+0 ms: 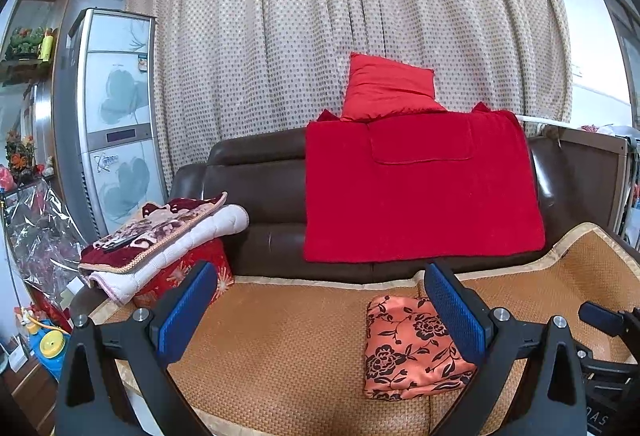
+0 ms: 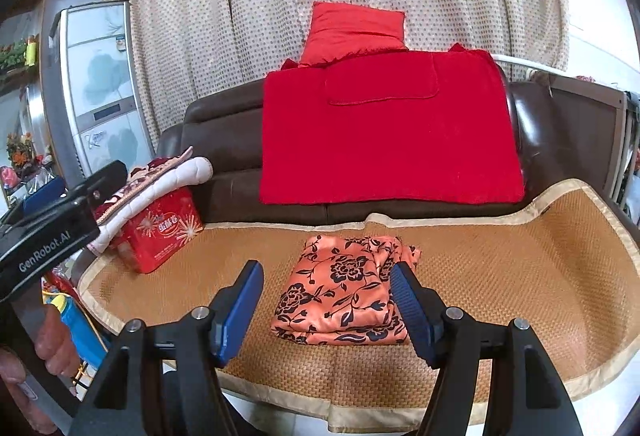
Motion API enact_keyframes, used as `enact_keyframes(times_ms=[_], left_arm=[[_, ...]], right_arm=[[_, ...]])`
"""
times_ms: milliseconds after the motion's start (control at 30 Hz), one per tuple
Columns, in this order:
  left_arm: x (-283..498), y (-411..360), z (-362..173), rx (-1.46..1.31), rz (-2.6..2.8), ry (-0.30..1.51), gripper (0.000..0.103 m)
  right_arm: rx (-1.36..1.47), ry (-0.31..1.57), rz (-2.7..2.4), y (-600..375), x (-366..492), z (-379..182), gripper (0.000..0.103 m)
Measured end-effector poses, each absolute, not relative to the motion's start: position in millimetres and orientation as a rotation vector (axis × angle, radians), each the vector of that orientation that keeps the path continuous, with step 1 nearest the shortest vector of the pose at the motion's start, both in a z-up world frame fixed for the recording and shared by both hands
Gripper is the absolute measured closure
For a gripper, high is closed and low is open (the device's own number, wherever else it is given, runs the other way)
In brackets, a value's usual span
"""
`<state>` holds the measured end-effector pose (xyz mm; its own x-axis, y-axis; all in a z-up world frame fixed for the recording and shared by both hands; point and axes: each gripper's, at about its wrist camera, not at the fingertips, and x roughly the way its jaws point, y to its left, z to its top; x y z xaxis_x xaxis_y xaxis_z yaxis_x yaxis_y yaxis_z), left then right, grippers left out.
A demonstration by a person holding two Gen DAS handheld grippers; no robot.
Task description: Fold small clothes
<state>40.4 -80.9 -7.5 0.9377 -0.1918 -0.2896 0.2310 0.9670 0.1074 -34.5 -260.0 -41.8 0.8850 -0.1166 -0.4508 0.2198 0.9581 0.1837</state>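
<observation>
A small orange cloth with black flowers lies folded into a compact rectangle on the woven mat of the sofa seat. It also shows in the right wrist view. My left gripper is open and empty, held above the mat with the cloth by its right finger. My right gripper is open and empty, raised in front of the cloth's near edge, not touching it. The left gripper's body shows at the left of the right wrist view.
A red blanket and a red pillow hang over the brown sofa back. A stack of folded quilts on a red box sits at the mat's left end. A tall cabinet and spotted curtains stand behind.
</observation>
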Motion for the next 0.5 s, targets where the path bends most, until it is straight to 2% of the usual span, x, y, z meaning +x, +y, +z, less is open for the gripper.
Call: enact_keyframes(times_ms=[500], left_arm=[[15,-71,15,0.125,-0.261,0.236,0.000]], right_arm=[[0.181,0.325,-0.269,-249,-69,0,0.033]])
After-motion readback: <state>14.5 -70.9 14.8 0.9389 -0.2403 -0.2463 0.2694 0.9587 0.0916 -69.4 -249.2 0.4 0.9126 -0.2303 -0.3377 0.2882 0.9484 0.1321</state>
